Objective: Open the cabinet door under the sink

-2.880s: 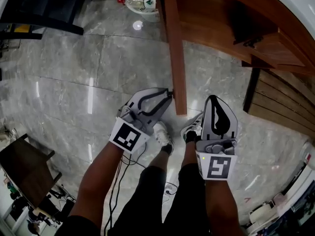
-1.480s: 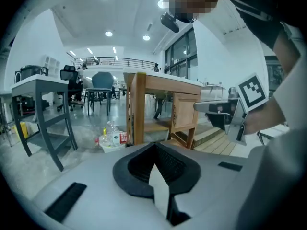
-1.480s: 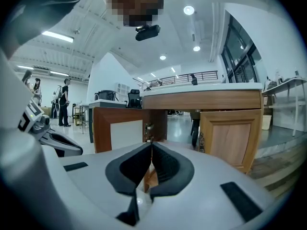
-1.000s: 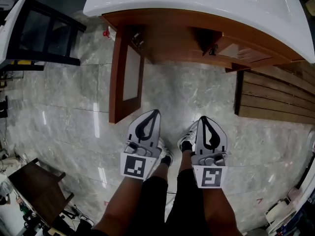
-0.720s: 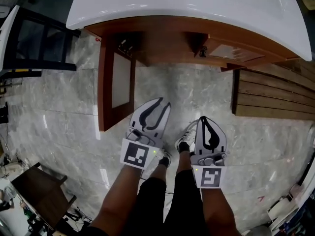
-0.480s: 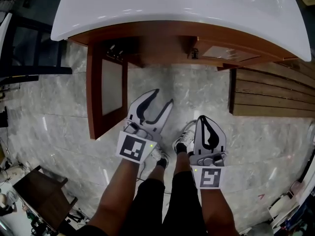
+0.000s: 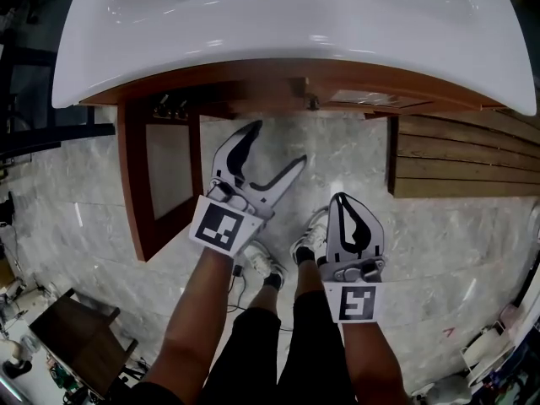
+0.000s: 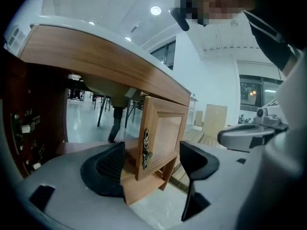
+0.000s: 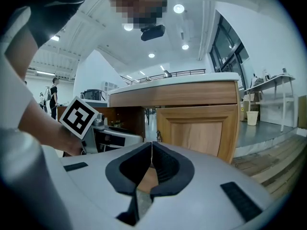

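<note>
Under the sink (image 7: 295,24): stiff hinged cabinet door (image 8: 163,133), best pulled by its handle (image 8: 146,150).
Jaws of the left hand-held gripper (image 7: 277,143) just spread, nothing gripped; right hand-held gripper (image 7: 342,199) pressed together, empty.

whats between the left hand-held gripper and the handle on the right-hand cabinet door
Nothing: in the left gripper view the left hand-held gripper, its jaws just opened wide and empty, frames the door handle across a bare gap.

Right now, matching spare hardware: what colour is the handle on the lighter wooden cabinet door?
Dark, blackish ornate metal handle; clearest in the left gripper view.
</note>
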Tool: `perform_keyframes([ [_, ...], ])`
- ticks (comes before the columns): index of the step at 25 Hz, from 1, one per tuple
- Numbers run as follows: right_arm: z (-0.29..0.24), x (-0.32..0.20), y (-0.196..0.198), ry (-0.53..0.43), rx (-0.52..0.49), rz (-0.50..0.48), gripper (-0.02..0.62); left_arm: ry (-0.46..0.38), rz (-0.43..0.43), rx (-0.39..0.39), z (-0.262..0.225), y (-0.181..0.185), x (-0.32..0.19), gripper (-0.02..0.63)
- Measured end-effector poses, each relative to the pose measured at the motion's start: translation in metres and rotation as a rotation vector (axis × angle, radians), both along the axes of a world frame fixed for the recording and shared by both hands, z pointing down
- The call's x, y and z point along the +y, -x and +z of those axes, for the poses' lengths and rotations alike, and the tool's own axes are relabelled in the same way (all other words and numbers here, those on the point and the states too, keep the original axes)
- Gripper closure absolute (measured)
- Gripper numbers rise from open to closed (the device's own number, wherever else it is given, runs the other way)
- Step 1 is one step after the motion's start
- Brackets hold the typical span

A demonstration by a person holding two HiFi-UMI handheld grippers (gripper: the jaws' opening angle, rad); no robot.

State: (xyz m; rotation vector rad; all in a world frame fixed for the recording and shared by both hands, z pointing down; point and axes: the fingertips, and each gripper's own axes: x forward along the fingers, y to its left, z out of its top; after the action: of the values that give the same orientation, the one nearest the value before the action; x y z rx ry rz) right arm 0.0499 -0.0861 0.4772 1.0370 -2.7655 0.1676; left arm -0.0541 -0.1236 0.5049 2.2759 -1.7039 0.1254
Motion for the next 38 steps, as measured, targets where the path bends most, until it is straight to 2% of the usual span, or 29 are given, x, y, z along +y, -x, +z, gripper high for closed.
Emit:
perform_keyframes([
  [10, 0.003, -0.023, 0.002, 0.022, -0.006, -0.03, 0.571, -0.031, 0.075, -0.017, 0.001, -0.002, -0.057, 0.261],
  [15, 0.01, -0.017, -0.003, 0.066, -0.021, -0.041, 0.571, -0.054, 0.118, 0.005, -0.004, -0.007, -0.074, 0.261],
  [21, 0.016, -0.011, -0.004, 0.109, -0.042, -0.057, 0.571, -0.055, 0.183, -0.012, -0.009, -0.021, -0.092, 0.261],
  [25, 0.015, -0.017, -0.007, 0.105, -0.043, -0.081, 0.571, -0.059, 0.178, -0.01, -0.01, -0.029, -0.097, 0.261],
  [32, 0.021, -0.033, -0.02, 0.069, -0.016, -0.109, 0.571, -0.074, 0.111, -0.002, -0.008, -0.027, -0.1, 0.262],
  [38, 0.015, -0.038, -0.037, 0.032, -0.012, -0.081, 0.571, -0.078, 0.12, -0.029, -0.012, -0.037, -0.093, 0.262],
])
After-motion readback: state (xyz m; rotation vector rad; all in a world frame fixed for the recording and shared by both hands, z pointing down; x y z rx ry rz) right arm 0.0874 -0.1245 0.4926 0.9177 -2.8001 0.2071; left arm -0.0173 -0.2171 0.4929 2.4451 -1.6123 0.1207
